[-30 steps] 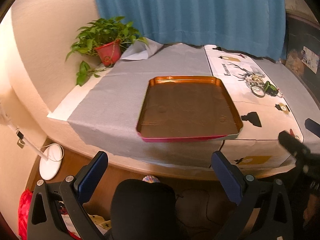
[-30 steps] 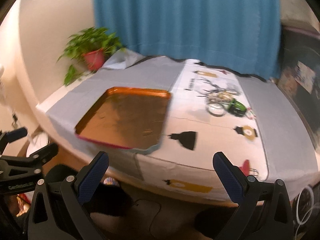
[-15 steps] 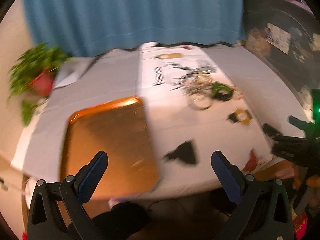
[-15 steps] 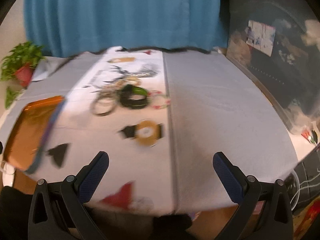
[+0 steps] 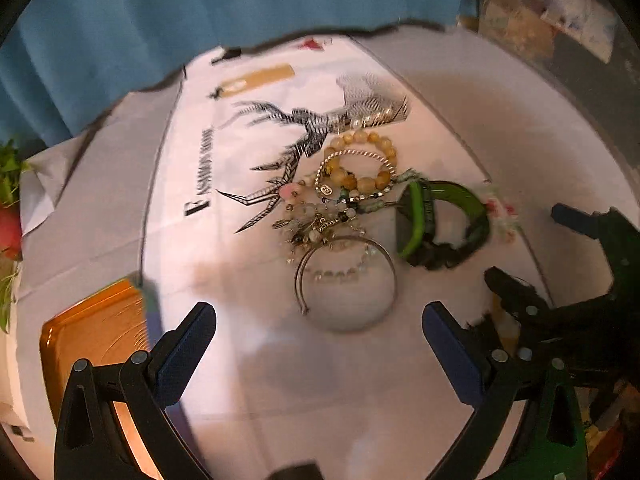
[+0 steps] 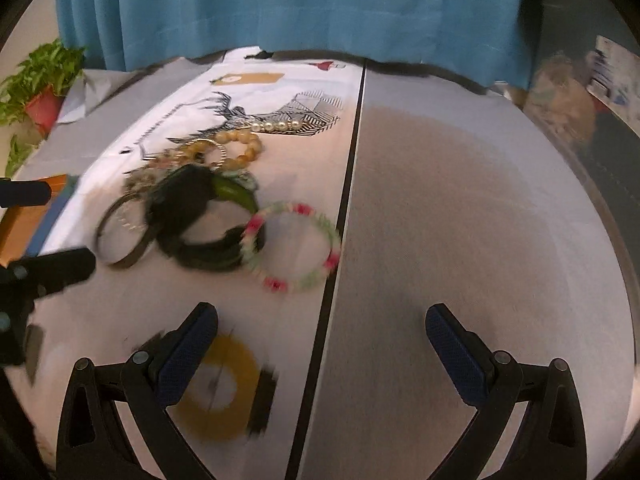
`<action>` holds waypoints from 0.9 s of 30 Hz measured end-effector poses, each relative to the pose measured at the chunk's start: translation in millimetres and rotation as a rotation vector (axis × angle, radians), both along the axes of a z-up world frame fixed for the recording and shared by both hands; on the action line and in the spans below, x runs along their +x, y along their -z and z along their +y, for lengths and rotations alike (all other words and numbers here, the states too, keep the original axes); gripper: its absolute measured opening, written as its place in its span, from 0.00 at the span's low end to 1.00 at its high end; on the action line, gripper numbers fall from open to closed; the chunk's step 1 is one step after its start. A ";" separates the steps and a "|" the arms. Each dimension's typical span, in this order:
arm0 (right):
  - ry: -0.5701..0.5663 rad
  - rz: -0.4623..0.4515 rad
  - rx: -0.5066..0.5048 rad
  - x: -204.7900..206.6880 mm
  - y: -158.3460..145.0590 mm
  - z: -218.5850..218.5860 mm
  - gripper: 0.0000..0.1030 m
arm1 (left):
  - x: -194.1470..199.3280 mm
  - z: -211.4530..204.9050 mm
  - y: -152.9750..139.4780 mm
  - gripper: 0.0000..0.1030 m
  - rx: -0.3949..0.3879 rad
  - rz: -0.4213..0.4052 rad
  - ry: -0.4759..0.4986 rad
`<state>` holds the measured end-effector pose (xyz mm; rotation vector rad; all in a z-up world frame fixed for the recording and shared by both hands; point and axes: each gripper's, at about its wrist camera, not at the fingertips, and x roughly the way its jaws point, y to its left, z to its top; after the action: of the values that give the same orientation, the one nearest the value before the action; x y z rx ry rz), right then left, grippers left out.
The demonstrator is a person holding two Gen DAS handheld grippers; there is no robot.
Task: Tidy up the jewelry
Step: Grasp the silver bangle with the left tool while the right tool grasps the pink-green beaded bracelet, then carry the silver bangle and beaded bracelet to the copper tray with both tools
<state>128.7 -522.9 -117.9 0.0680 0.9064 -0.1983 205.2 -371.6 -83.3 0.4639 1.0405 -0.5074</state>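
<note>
- At the far left of the left wrist view, the orange tray [image 5: 94, 334] sat at the lower left edge of the frame, partly behind your left hand-held gripper's finger; the part that showed held nothing, so I judged no jewelry had been sorted into it.
- Your left hand-held gripper [image 5: 320, 346] was spread wide and empty, hanging over the surface [image 5: 320, 392] just short of the silver bangle [image 5: 344, 276], which lay at frame centre between the finger lines.
- Above the bangle, the tangle of small bead strands [image 5: 320, 216] and the amber bead bracelet [image 5: 360, 164] lay overlapping in the upper centre, touching one another.
- Right of them, the green and black band [image 5: 440, 224] rested against the pile, with the pink and white bead bracelet [image 6: 294, 246] just beside it, near the dark seam in the right wrist view.
- Your right hand-held gripper [image 6: 322, 348] was also spread and held nothing, low in its frame with the pile up and to the left.
- The step in hand looked like the first pick; the next move would call for lowering onto one piece at the pile's edge, likely the bangle, without dragging its neighbours.
</note>
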 end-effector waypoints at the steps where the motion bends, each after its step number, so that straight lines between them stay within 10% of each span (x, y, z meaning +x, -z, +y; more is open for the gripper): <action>1: 0.000 -0.002 0.022 6.6 0.0 -3.5 1.00 | 6.0 -4.6 6.6 1.00 0.010 0.019 0.001; 8: -0.022 0.008 0.014 32.0 -1.7 -11.4 0.99 | 35.1 0.2 26.2 0.98 -0.046 0.169 -0.060; 9: -0.027 0.001 0.013 30.7 -2.6 -11.6 0.86 | 35.1 2.1 24.3 0.93 -0.054 0.169 -0.062; 10: -0.033 -0.030 0.007 26.1 -7.0 -9.9 0.43 | 34.0 4.1 21.7 0.78 -0.069 0.162 -0.060; 11: -0.046 -0.049 0.002 22.2 -8.8 -8.3 0.19 | 32.6 6.3 18.2 0.67 -0.085 0.149 -0.057; 12: -0.071 -0.049 0.014 20.3 -10.2 -6.2 0.10 | 30.7 7.8 15.0 0.58 -0.091 0.145 -0.055; 15: -0.087 -0.062 0.052 12.4 -11.2 -3.1 0.07 | 24.5 16.6 10.5 0.58 -0.177 0.231 -0.054; 27: 0.049 -0.172 0.146 -66.7 -52.8 3.1 0.07 | -40.8 74.1 -44.2 0.58 -0.251 0.114 -0.039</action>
<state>62.0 -519.8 -65.1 0.2393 0.7472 -0.1695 164.4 -297.6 -39.0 0.1939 1.0763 -0.6259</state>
